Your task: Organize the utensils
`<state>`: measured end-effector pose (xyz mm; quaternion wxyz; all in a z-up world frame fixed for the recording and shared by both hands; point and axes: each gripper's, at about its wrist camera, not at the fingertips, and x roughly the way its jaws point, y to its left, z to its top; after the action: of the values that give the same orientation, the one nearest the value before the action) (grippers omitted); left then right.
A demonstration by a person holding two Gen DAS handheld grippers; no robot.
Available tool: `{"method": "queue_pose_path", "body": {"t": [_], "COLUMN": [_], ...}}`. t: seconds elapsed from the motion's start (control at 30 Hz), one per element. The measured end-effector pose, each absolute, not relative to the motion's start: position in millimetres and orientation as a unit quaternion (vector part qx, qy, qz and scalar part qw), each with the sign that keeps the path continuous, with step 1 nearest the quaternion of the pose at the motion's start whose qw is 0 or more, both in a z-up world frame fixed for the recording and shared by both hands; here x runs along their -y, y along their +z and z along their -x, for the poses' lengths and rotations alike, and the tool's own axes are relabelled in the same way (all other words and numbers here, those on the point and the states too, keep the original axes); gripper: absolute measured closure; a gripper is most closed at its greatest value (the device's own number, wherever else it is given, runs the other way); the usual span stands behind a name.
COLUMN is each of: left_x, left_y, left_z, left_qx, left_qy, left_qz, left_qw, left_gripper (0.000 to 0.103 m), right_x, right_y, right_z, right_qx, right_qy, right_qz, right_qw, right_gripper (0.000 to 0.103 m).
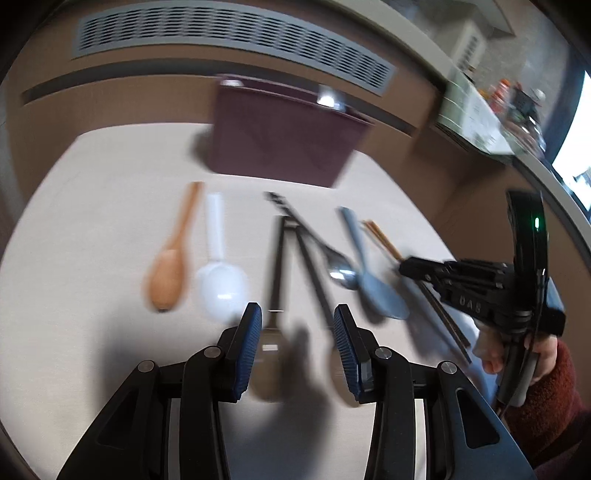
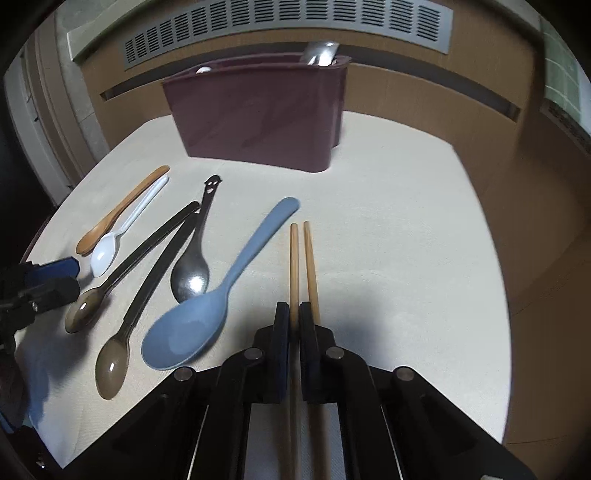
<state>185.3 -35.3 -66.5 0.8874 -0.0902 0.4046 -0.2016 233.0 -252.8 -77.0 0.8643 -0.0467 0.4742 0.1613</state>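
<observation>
Several utensils lie on a white table: an orange spoon, a white spoon, two dark translucent spoons, a steel spoon, a blue spoon and two wooden chopsticks. My right gripper is shut on one chopstick; the other lies just right of the fingers. My left gripper is open and empty, above the dark spoons. The right gripper also shows in the left wrist view, at the chopsticks.
A maroon utensil holder stands at the table's back, with a steel spoon bowl and a white tip sticking out. A brown wall with a grey vent runs behind. The table edge curves at the right.
</observation>
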Motion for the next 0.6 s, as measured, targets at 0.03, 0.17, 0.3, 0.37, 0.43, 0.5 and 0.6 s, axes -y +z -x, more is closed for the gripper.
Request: {"method": "queue_pose_path", "body": {"t": [0.03, 0.17, 0.3, 0.37, 0.43, 0.5, 0.6], "left_x": [46.8, 91.7, 122.4, 131.3, 140.1, 143.5, 142.1], "left_y": [-65.4, -61.7, -66.7, -71.7, -76.0, -76.7, -72.4], "left_z": [-184.5, -184.6, -197.6, -205.5, -211.2, -213.6, -211.7], "left_qx": [-0.405, -0.402, -0.414, -0.428, -0.439, -0.437, -0.420], "left_qy": [-0.212, -0.229, -0.196, -0.180, -0.166, -0.156, -0.148], "left_qz": [0.080, 0.043, 0.027, 0.021, 0.015, 0.010, 0.009], "left_qw": [0.886, 0.885, 0.888, 0.885, 0.883, 0.886, 0.895], "left_gripper": [0.060, 0.060, 0.060, 0.060, 0.060, 0.063, 0.067], "right_x": [259.5, 283.6, 301.8, 308.1, 310.7, 314.1, 317.1], "right_y": [-73.3, -60.1, -51.5, -49.4, -48.4, -49.2, -50.7], "right_z": [-229.5, -220.9, -212.5, -208.2, -205.2, -202.8, -202.0], "right_qx": [-0.470, -0.448, -0.420, -0.409, -0.403, -0.402, -0.401], "right_qy": [0.164, 0.163, 0.140, 0.129, 0.127, 0.132, 0.128], "right_qz": [0.029, -0.026, -0.052, -0.056, -0.059, -0.068, -0.070], "right_qw": [0.867, 0.879, 0.895, 0.902, 0.904, 0.903, 0.904], "right_gripper": [0.099, 0.099, 0.099, 0.099, 0.099, 0.099, 0.099]}}
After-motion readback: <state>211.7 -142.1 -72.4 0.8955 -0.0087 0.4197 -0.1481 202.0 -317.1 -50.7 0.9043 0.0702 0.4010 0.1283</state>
